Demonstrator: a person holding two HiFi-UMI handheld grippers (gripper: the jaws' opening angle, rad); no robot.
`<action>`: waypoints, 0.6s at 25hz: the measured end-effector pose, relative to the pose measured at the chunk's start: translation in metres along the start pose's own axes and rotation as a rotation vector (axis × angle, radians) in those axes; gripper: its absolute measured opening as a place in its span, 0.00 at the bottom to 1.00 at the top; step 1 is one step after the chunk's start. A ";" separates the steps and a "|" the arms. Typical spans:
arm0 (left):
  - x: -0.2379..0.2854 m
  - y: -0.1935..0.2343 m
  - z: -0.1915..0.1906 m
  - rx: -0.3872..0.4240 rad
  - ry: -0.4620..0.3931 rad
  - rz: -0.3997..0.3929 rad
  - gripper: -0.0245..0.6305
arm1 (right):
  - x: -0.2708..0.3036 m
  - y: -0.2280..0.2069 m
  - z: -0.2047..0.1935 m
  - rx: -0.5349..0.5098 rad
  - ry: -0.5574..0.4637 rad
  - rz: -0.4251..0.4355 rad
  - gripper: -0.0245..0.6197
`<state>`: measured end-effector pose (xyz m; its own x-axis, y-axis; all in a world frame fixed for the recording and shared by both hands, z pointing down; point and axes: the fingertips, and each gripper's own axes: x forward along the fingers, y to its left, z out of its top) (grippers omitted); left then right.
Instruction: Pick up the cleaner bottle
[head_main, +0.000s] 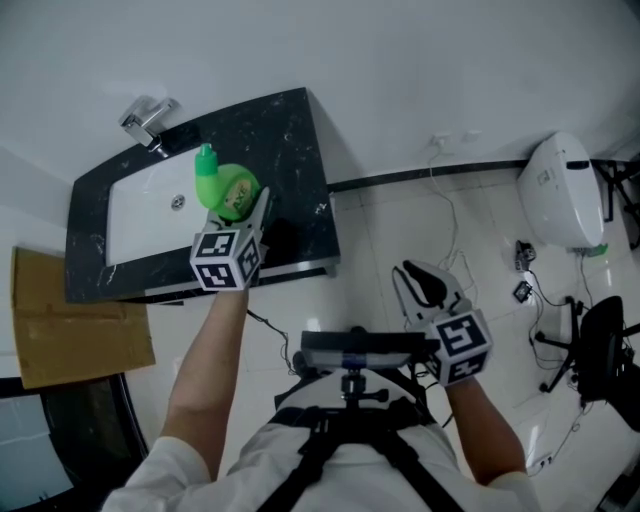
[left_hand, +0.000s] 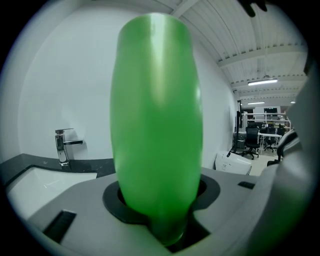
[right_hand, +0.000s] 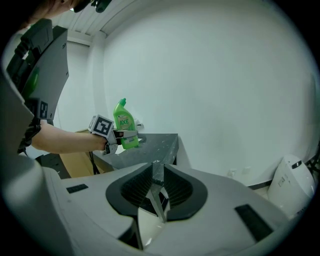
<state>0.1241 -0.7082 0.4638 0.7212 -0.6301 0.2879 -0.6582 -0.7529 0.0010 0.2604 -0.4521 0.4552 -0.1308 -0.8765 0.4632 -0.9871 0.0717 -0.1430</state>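
The left hand-held gripper (head_main: 252, 212) is clamped on the bottle (left_hand: 156, 125), which is upright over the front edge of the surface (head_main: 300, 140); contact with it cannot be determined. The right hand-held gripper (right_hand: 157, 192) is empty, with its jaws together, well apart. Step judged: lifting. Next: hold the grip and raise the bottle vertically clear.

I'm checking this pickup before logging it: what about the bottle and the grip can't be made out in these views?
- Base of the bottle: in the head view it is hidden behind the left gripper.
- The label: the left gripper view shows only the plain side; in the right gripper view the fine print is too small.
- Gap between bottle and counter: hidden or too small in every view.
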 end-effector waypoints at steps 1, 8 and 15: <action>-0.004 0.000 0.002 -0.003 -0.002 0.000 0.31 | 0.000 0.002 0.000 -0.002 -0.002 0.004 0.14; -0.035 0.002 0.017 -0.014 -0.021 -0.001 0.31 | 0.000 0.020 0.000 -0.020 -0.003 0.029 0.14; -0.065 0.003 0.027 -0.013 -0.030 -0.001 0.31 | -0.002 0.036 0.001 -0.030 -0.008 0.050 0.16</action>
<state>0.0806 -0.6747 0.4194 0.7278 -0.6350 0.2590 -0.6602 -0.7509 0.0141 0.2248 -0.4478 0.4485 -0.1794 -0.8754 0.4489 -0.9817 0.1296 -0.1396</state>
